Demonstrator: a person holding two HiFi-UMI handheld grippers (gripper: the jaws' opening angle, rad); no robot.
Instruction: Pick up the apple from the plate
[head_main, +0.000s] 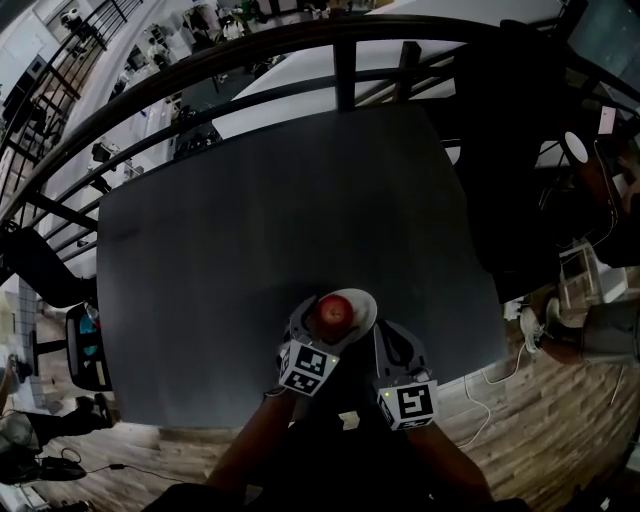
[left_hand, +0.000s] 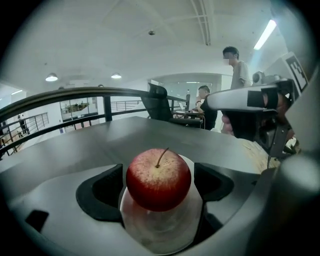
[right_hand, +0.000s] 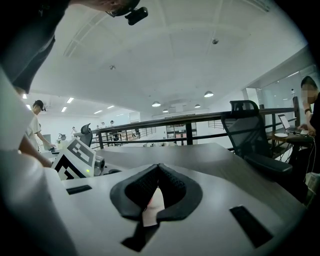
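Looking down in the head view, a dark table (head_main: 250, 250) fills the middle, and near its 6 o'clock edge a white plate (head_main: 367, 303) carries the red apple (head_main: 335, 311). The left gripper (head_main: 326, 322) reaches in from 7 o'clock of the apple with its jaws set to either side of the fruit. The right gripper (head_main: 386, 331) lies just beside the plate at its 5 o'clock, and whether it touches the rim cannot be told. A railing (head_main: 345, 70) curves beyond the table at 12 o'clock. In the left gripper view the apple sits stem up on the plate between the two dark pads (left_hand: 102, 192). One pad stands at its 9 o'clock and one at its 3 o'clock, spread as wide as the fruit and drawn in tight against its sides. The plate shows pale below the apple at 6 o'clock, with a red reflection on it. The right gripper juts in from 3 o'clock, and two people stand or sit far off at 1 o'clock. In the right gripper view that gripper's jaws meet at their tips and grasp nothing. A narrow slit lower down shows a pale sliver that cannot be identified. The left gripper's marker cube (right_hand: 75, 159) shows at 9 o'clock, and an office chair (right_hand: 250, 132) stands at 3 o'clock beside the table.
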